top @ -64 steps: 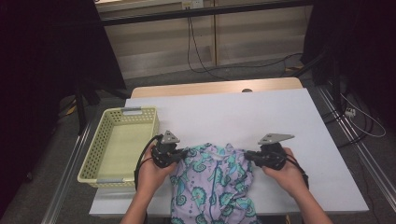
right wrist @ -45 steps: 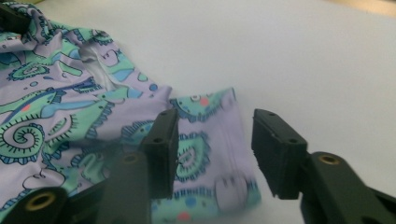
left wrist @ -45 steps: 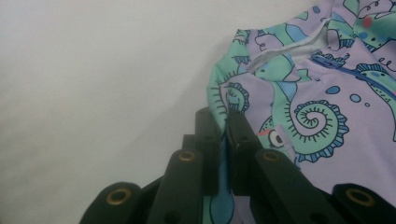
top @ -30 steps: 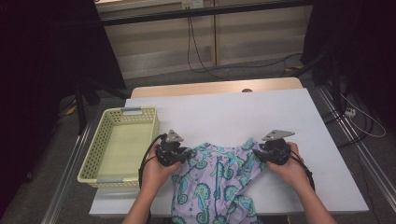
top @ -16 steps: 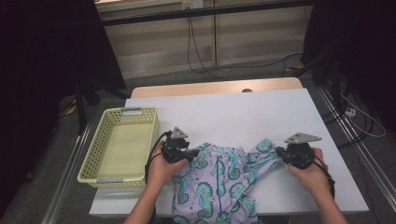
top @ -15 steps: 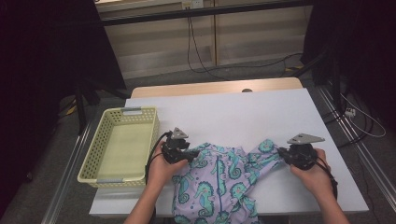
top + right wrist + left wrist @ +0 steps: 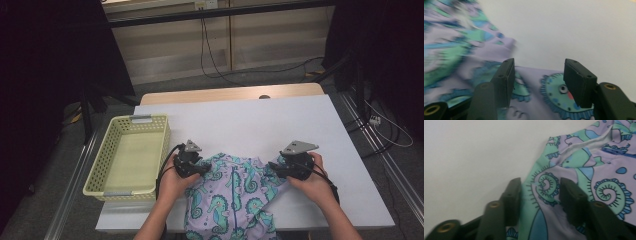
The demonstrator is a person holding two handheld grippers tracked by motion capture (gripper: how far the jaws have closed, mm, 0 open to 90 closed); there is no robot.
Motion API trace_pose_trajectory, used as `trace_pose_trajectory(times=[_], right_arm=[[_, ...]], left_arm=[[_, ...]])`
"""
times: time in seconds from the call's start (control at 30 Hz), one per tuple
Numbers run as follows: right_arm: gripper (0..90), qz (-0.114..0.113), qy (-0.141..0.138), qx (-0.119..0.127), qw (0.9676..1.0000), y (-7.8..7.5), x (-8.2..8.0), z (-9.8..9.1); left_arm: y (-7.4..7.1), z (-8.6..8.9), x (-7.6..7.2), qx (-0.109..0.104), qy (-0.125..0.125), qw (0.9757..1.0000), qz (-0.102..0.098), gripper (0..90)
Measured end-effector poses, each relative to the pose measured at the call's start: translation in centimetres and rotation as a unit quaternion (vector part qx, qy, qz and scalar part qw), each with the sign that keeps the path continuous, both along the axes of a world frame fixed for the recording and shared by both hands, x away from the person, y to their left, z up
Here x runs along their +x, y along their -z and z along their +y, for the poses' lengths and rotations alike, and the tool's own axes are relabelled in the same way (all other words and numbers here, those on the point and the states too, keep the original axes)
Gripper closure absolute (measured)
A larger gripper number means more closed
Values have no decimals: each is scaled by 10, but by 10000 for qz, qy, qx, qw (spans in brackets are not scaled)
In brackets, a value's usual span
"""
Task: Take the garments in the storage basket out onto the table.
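Two grippers are down at the near half of the table, one at each upper corner of a seahorse-print garment (image 7: pixel 232 197). The left gripper (image 7: pixel 538 188) has its jaws parted, having just eased inward a little, with a fold of the printed cloth lying in the gap; I see daylight between the pads and the fabric, so I would call it released rather than clamped. The right gripper (image 7: pixel 537 72) has just been opening, and its jaws now stand well apart over the sleeve end, the cloth lying flat beneath them, gripped by nothing.

From the high view the left gripper (image 7: pixel 189 161) sits at the garment's shoulder on the basket side and the right gripper (image 7: pixel 295 162) at the far sleeve. The piece is spread face up on the white table (image 7: pixel 260 117), its lower part hanging off the near edge toward the person.

To my eye this is light, thin, stretchy stuff: it will drape, slide on the smooth top and bunch if pushed. A pinch on a seam, hem or the neckline trim (image 7: pixel 584 145) should hold better than a flat patch, and both corners taken together would keep it from twisting.

The yellow basket (image 7: pixel 100 167) stands just beside the left hand (image 7: pixel 172 182), apart from the cloth.
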State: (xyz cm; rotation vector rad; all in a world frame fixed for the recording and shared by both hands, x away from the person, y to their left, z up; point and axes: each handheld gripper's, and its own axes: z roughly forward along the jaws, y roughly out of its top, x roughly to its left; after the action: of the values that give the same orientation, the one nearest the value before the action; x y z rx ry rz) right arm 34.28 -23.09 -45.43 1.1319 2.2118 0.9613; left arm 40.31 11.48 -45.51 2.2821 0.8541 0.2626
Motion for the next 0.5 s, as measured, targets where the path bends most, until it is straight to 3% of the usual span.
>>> trace_pose_trajectory(times=[0.07, 0.13, 0.2, 0.27, 0.33, 0.4, 0.5], right_arm=[[437, 181, 165, -175, 9995, 8, 7, 1], [505, 378, 196, 199, 9989, 12, 10, -2], [605, 431, 208, 272, 9985, 11, 9, -4], [799, 496, 363, 364, 9974, 11, 7, -6], [900, 468, 355, 228, 9980, 10, 5, -8], [900, 549, 431, 218, 9973, 7, 4, -12], [900, 395, 707, 138, 9966, 0, -2, -24]], left_arm=[[-1, 0, -1, -13, 39, 10000, 74, 648], [-1, 0, -1, -9, 91, 9999, 116, 692], [-2, 0, -2, -10, 89, 9998, 161, 751], [-2, -2, -3, -57, 30, 9997, 230, 797], [-3, -4, -5, 6, 76, 9997, 213, 820], [-5, -4, -5, -35, 86, 9996, 282, 829], [-12, 1, -5, -188, 63, 9996, 225, 834]])
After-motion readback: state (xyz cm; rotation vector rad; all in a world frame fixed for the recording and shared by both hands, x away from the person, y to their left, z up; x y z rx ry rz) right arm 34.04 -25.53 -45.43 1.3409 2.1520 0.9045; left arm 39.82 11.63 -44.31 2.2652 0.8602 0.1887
